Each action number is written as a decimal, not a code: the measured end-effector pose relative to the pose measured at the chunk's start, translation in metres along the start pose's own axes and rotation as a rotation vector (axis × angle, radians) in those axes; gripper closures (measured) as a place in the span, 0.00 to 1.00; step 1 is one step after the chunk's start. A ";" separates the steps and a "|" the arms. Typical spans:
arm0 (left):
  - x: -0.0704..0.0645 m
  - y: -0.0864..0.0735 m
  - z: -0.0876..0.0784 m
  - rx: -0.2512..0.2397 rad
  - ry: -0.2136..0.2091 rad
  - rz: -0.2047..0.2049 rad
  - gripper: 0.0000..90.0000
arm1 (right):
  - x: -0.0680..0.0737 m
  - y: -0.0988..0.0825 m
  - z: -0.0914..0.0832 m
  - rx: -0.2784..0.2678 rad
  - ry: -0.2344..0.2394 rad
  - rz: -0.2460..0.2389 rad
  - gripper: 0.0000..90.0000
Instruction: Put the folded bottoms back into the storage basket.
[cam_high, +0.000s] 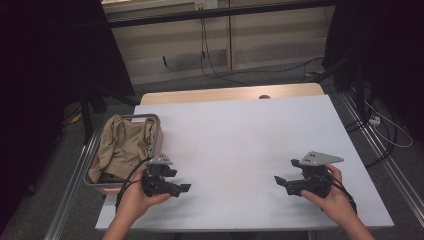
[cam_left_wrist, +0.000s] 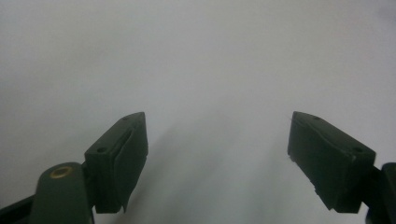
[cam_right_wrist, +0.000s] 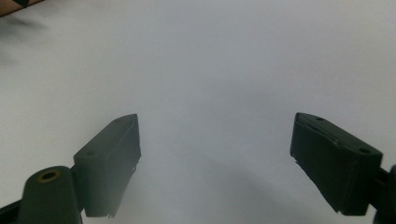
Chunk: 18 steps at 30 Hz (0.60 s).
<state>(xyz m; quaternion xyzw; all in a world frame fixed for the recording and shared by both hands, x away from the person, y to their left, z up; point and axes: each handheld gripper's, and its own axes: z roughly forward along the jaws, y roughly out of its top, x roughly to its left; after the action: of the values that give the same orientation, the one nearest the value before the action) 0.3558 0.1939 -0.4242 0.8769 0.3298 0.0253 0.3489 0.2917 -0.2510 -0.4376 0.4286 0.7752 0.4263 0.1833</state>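
- Working at the white table (cam_high: 240, 145), I have both grippers low over its bare sheet; judging by the layout, either the job has not begun or its last step is over, since nothing lies on the sheet.
- At nine o'clock on the table sits the grey basket (cam_high: 159, 131), the one container, hanging over the left edge.
- Inside it, a tan cloth (cam_high: 120, 142) lies bunched, filling most of the basket and rising to its rim; I cannot tell whether anything lies under it.
- My left gripper (cam_high: 182, 189), at seven o'clock and just beside the basket's near corner, has its jaws apart with nothing between them; its own view shows plain table between the pads (cam_left_wrist: 122, 158).
- My right gripper (cam_high: 278, 180), at five o'clock and well apart from the basket, likewise stands open and empty, its pads (cam_right_wrist: 112, 161) over bare table.
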 end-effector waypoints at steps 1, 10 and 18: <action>0.000 -0.001 0.000 0.001 -0.002 0.000 0.22 | 0.000 -0.001 -0.001 0.003 -0.001 -0.002 0.17; -0.005 -0.004 -0.002 -0.010 -0.013 0.014 0.21 | -0.003 -0.007 -0.008 0.007 -0.005 0.001 0.17; -0.004 -0.009 -0.007 -0.012 -0.011 0.020 0.20 | -0.004 -0.008 -0.010 0.009 -0.005 -0.004 0.17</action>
<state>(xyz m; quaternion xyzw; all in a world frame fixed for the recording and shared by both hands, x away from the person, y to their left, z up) 0.3455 0.2003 -0.4242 0.8780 0.3190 0.0258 0.3560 0.2833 -0.2610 -0.4390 0.4291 0.7775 0.4211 0.1842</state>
